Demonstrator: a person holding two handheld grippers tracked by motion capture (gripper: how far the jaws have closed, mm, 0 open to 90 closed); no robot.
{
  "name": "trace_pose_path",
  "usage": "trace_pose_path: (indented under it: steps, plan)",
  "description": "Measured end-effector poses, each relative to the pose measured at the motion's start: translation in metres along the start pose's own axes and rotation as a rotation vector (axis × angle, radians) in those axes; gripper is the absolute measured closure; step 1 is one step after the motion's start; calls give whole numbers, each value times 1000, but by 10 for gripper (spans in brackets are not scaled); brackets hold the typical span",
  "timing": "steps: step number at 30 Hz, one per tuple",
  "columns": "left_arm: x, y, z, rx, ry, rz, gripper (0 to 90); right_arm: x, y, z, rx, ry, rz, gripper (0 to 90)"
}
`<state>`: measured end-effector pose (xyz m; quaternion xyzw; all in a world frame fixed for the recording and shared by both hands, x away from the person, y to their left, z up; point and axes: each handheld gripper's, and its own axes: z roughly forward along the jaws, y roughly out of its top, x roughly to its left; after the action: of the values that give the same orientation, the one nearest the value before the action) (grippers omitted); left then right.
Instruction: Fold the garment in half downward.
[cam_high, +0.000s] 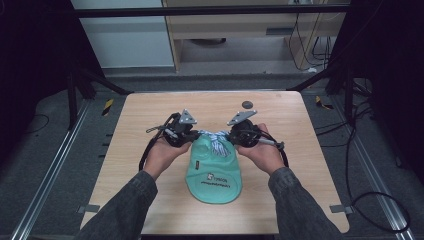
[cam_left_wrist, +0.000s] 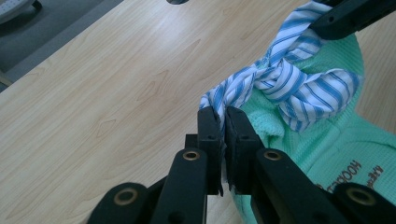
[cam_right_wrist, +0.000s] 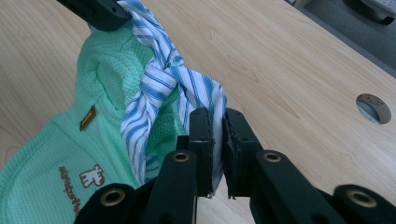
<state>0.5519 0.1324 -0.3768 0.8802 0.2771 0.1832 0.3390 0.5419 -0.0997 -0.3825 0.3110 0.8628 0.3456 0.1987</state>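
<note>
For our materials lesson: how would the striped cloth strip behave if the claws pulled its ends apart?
The striped cloth strip looks floppy: it twists and droops. Its knot would probably tighten. It seems light, likely dragging the green bag along.

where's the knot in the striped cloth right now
In the high view the knot sits mid-table between both grippers, over the green cloth's far end.

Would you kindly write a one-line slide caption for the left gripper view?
Left gripper shut on one end of a knotted blue-striped cloth above a green pouch on the wooden table.
</note>
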Motion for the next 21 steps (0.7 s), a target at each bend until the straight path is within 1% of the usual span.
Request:
trace_pose_path:
  steps: [6, 10, 11, 14, 17, 21]
  plan:
    - [0, 6, -3, -6, 7, 8, 857, -1, 2, -4, -9, -8, -3, 828]
    - [0, 8, -5, -5, 7, 22, 857, -2, 3, -6, -10, -13, -8, 827]
    - [0, 9, -5, -9, 6, 17, 857, -2, 3, -7, -13, -11, -8, 828]
    - [2, 10, -6, -6, 3, 21, 857, -3, 4, -8, -13, -12, -12, 828]
    - [2, 10, -5, -17, 6, 14, 857, -3, 5, -8, -14, -14, -14, 828]
    - [3, 10, -5, -19, 5, 13, 857, -3, 6, -8, -11, -19, -20, 828]
